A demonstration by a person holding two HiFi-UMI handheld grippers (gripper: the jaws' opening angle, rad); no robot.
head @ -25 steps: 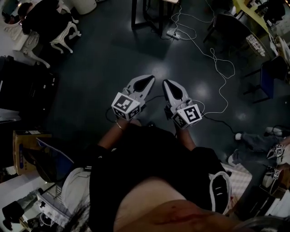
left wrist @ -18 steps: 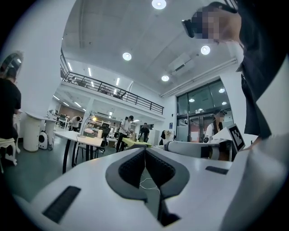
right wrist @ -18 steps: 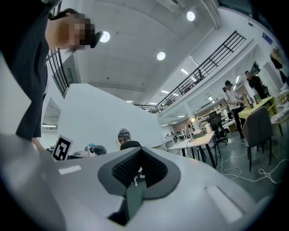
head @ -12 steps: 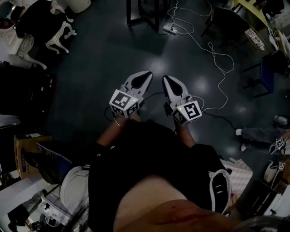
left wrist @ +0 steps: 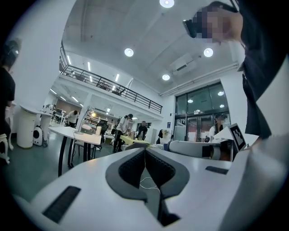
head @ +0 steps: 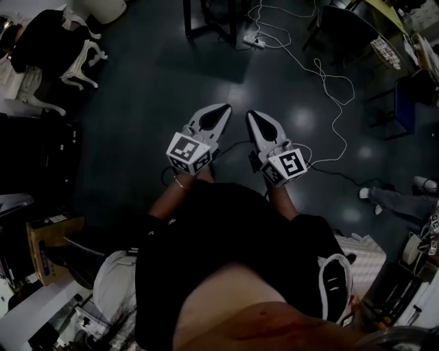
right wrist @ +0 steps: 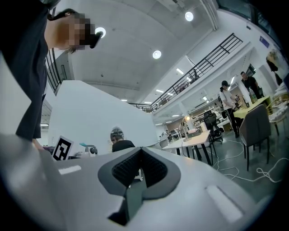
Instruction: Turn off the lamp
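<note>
- The left gripper (head: 222,110) is held level over the dark floor (head: 151,96); in the left gripper view its 2 jaws are seen pressed together at the tips, with nothing between them.
- The right gripper (head: 253,115) is held just beside it, the 2 parted by a narrow gap; its jaws are likewise closed on nothing.
- Open floor is left ahead of both tips; it is bounded at the top edge by dark table legs (head: 206,20) and a power strip (head: 251,42).
- A white cable (head: 336,103) is looped across the floor to the right of the right gripper.
- The left side is bounded by a white chair with curved legs (head: 82,55) and, nearer the person, a cardboard box (head: 48,240); the right side is bounded by a blue chair (head: 405,103).
- The lamp cannot be picked out for certain; only a small bright light (right wrist: 187,118) is seen over a far desk (right wrist: 194,140) in the right gripper view.
</note>
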